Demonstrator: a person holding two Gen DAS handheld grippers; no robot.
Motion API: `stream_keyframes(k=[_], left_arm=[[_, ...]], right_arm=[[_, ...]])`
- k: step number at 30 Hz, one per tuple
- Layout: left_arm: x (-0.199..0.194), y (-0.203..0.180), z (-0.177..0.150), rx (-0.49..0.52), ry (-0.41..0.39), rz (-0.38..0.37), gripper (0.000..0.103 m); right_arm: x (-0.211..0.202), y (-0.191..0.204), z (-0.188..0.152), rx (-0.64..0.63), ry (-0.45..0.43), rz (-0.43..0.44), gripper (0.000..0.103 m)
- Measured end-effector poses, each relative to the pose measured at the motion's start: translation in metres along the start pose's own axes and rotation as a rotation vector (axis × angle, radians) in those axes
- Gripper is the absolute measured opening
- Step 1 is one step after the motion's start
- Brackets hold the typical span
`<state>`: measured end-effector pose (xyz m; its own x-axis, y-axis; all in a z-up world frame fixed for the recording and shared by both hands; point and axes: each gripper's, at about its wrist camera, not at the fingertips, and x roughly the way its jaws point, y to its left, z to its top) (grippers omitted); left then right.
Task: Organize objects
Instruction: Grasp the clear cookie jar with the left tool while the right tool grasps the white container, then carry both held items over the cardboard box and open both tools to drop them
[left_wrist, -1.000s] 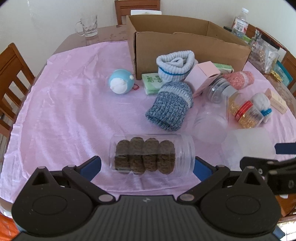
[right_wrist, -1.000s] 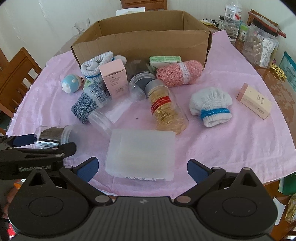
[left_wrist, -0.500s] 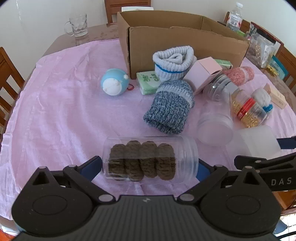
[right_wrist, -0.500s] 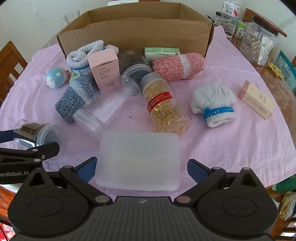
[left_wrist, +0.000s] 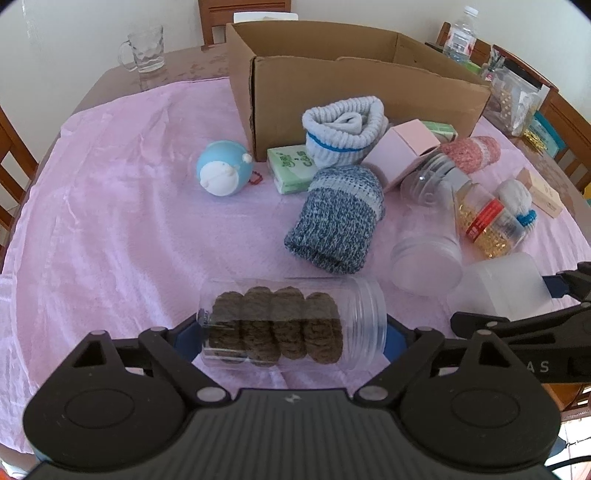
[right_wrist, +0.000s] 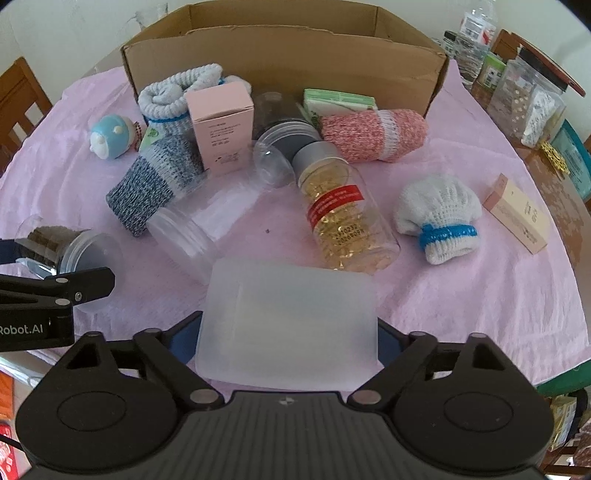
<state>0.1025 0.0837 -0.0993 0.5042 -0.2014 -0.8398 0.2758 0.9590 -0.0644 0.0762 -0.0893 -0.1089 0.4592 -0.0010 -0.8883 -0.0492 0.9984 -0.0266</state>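
A clear jar of brown knitted rounds (left_wrist: 291, 325) lies on its side between the fingers of my left gripper (left_wrist: 291, 338), which is shut on it; it also shows in the right wrist view (right_wrist: 66, 247). A frosted plastic box (right_wrist: 288, 321) sits between the fingers of my right gripper (right_wrist: 288, 343), which is shut on it; it also shows in the left wrist view (left_wrist: 498, 286). An open cardboard box (left_wrist: 354, 88) stands at the back of the pink cloth (left_wrist: 110, 206).
On the cloth lie a blue-grey knit sock (left_wrist: 336, 218), a white sock roll (left_wrist: 343, 133), a pink box (right_wrist: 221, 125), an empty clear jar (right_wrist: 207, 221), a jar of gold beads (right_wrist: 343, 218), a blue toy (left_wrist: 225, 170), a pink sock (right_wrist: 373, 136). A glass mug (left_wrist: 146, 50) stands back left.
Both grippers have moved forward and closed in: the cookie-like jar now sits gripped between the left fingers and the frosted box between the right fingers.
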Motion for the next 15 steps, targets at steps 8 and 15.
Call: stream_keyframes(k=[8,15], left_arm=[[-0.007,0.001,0.007,0.062,0.036,0.008,0.091],[-0.023,0.002,0.018,0.114,0.035,-0.018,0.091]], right_arm=[[-0.006,-0.003,0.004,-0.028,0.016,0.019,0.088],[-0.022,-0.009,0.011,-0.043,0.039,0.065,0.088]])
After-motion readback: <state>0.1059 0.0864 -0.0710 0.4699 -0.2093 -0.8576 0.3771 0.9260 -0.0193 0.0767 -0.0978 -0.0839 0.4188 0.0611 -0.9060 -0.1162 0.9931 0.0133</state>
